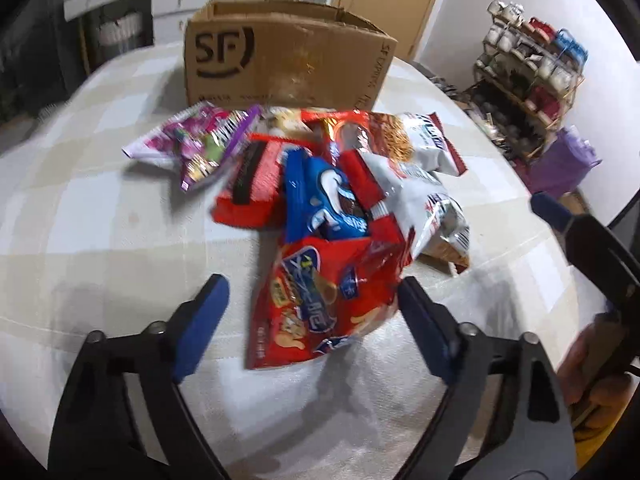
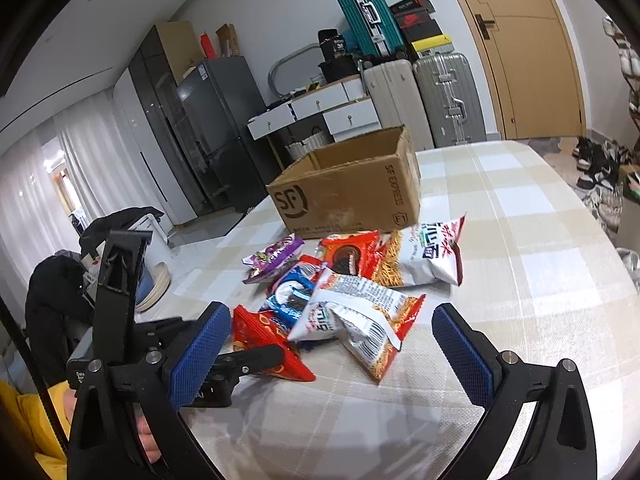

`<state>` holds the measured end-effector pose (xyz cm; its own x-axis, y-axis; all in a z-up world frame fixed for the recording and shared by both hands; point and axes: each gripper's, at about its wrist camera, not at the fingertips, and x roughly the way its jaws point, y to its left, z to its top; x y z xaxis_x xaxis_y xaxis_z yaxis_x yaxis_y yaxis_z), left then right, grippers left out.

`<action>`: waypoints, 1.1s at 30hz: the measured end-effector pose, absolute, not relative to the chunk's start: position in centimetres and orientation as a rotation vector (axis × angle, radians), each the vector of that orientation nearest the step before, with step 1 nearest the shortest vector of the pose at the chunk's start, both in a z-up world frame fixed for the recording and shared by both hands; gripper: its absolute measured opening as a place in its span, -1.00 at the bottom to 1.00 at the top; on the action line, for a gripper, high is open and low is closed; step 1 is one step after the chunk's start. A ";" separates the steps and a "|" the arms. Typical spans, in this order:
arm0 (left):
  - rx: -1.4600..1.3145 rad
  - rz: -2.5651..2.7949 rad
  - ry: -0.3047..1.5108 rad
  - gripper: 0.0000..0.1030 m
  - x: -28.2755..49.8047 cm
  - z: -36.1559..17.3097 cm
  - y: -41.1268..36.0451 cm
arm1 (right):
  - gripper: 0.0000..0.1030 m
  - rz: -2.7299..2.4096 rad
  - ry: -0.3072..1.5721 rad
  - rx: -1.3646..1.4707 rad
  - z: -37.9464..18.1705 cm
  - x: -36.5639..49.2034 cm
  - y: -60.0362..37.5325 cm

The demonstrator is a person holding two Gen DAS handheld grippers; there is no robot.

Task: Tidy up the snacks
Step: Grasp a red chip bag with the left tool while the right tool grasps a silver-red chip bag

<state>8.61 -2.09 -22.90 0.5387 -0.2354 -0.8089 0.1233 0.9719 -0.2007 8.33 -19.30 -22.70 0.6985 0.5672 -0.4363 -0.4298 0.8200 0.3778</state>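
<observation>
Right now your table (image 1: 80,208) carries a cardboard box (image 1: 288,60) toward its far edge, open at the top, with the heap of snack bags (image 1: 320,184) just in front of it, nearer the middle. Bring your left gripper (image 1: 314,320) down squarely over the red biscuit bag (image 1: 320,304), the nearest of the heap, and close on the body of the bag, not on a loose corner, so it lifts free without dragging the blue packet (image 1: 320,204) behind it. That gripper is released, the red bag lying between its blue fingers (image 1: 204,320) and not yet pinched. Your right gripper (image 2: 332,356) is spread wide too, holding nothing; the white noodle bag (image 2: 360,320) lies just beyond its fingertips, toward the near edge.
</observation>
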 end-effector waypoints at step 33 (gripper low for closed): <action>-0.279 -0.252 0.863 -0.09 5.7 -21.5 3.4 | 0.97 0.518 0.870 0.320 -26.5 16.0 -15.8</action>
